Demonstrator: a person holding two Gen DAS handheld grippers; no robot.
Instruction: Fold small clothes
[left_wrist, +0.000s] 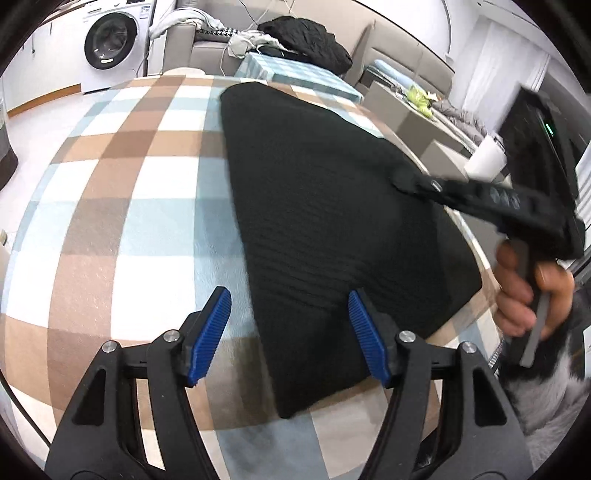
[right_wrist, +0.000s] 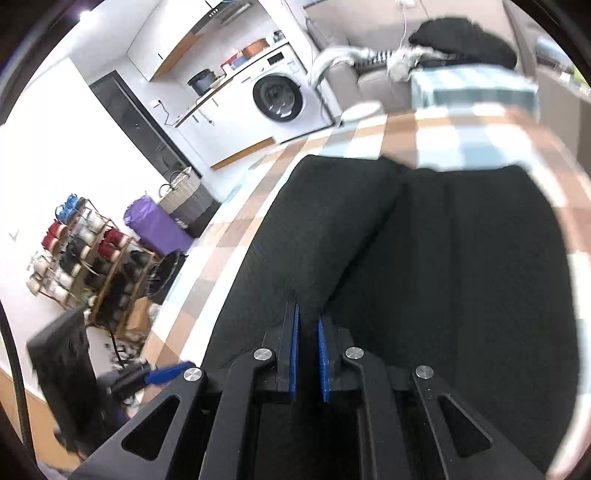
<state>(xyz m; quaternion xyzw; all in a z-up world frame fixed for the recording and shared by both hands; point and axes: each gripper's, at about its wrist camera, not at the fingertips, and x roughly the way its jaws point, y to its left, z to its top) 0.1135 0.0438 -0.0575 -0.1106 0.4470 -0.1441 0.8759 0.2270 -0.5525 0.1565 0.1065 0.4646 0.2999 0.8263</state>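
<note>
A black ribbed garment (left_wrist: 325, 206) lies flat and folded on the checked tablecloth (left_wrist: 129, 206), reaching to the table's right edge. My left gripper (left_wrist: 287, 295) hovers open over the garment's near left edge, with nothing pinched between its blue pads (left_wrist: 210, 332). My right gripper (left_wrist: 400, 181), held by a hand (left_wrist: 524, 295), rests its tip at the garment's right edge. In the right wrist view this gripper (right_wrist: 308, 314) is shut over the black garment (right_wrist: 461, 277), beside a crease. Whether any cloth is caught between its pads I cannot tell. A blue pad of the left gripper (right_wrist: 166, 371) shows at lower left.
Behind the table stand a washing machine (left_wrist: 110, 40), a sofa with a black clothes pile (left_wrist: 306, 37) and a small plaid-covered stand (left_wrist: 288, 70). Left of the table are a shelf rack (right_wrist: 85, 258), a purple bag (right_wrist: 155, 225) and a woven basket (right_wrist: 184, 192).
</note>
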